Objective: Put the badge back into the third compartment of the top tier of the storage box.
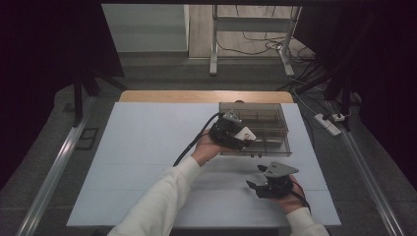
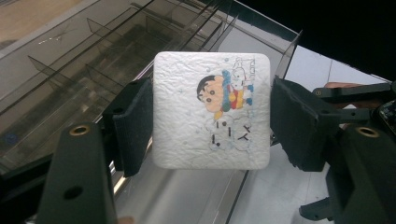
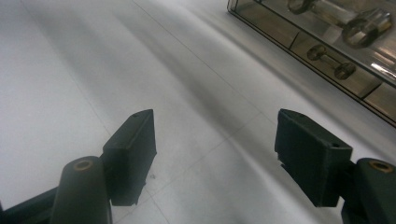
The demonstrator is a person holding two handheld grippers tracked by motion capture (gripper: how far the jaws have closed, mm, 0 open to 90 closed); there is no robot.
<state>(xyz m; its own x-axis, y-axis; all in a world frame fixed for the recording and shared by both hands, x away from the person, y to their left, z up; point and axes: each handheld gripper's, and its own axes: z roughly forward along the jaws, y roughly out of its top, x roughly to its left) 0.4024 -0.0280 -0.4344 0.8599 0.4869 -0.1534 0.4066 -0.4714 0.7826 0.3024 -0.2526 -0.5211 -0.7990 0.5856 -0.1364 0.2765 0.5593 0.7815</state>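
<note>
This looks like a lab or recording booth. Black curtains (image 1: 44,54) hang on both sides, a white-covered table (image 1: 147,162) stands on grey carpet, and cables (image 1: 255,46) and a power strip (image 1: 328,124) lie on the floor beyond.

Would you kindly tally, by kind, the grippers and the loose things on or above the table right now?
Grippers: 2, the left gripper and the right gripper
White cartoon-printed packet: 1, held between the left gripper's jaws
Clear divided organizer box: 1, on the white table
Total: 4
</note>
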